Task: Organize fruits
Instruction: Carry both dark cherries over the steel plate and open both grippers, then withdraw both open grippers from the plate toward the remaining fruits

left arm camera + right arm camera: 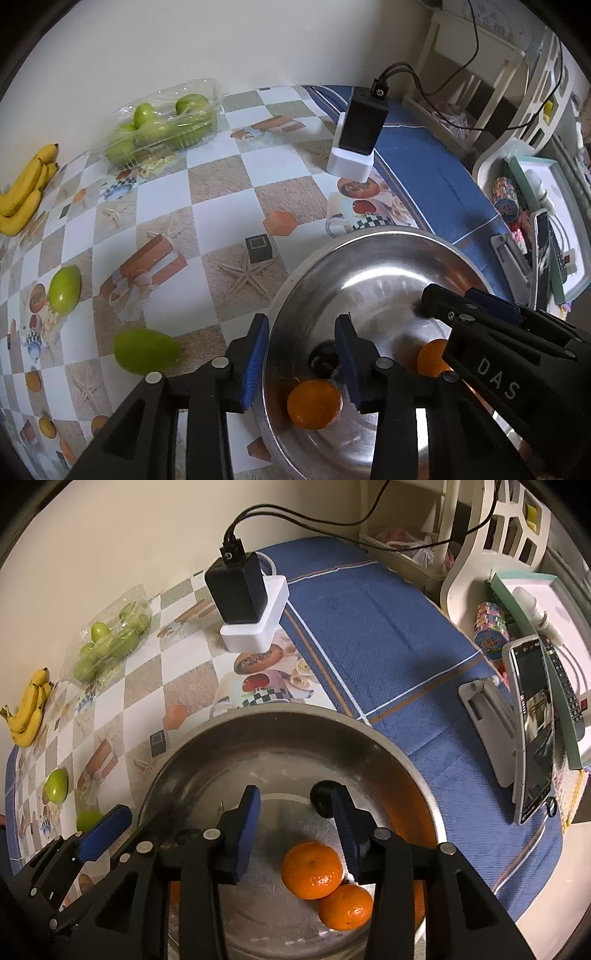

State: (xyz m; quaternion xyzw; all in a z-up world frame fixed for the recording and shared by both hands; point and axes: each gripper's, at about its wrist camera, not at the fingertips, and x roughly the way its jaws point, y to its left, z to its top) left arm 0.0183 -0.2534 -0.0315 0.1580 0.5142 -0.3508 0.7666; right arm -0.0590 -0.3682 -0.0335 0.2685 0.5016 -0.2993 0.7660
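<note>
Both tongs hang wide and empty over the round steel bowl point(388, 746): right gripper point(295, 834), left gripper point(301, 362). Two orange mandarins point(312, 869) lie touching at its near side; judged light, firm, slightly yielding, best pinched across the middle. Beyond, loose green fruits point(65, 290) sit on the slick checked tablecloth point(218, 192), with yellow bananas point(26, 192) near the wall.

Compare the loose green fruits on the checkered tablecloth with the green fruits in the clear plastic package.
The two loose green fruits lie bare and apart on the checkered tablecloth; the green fruits in the clear plastic package are wrapped and bunched together. The loose ones lie nearer the round steel bowl; the packaged ones sit by the wall, near the yellow bananas. Both look alike in colour.
</note>
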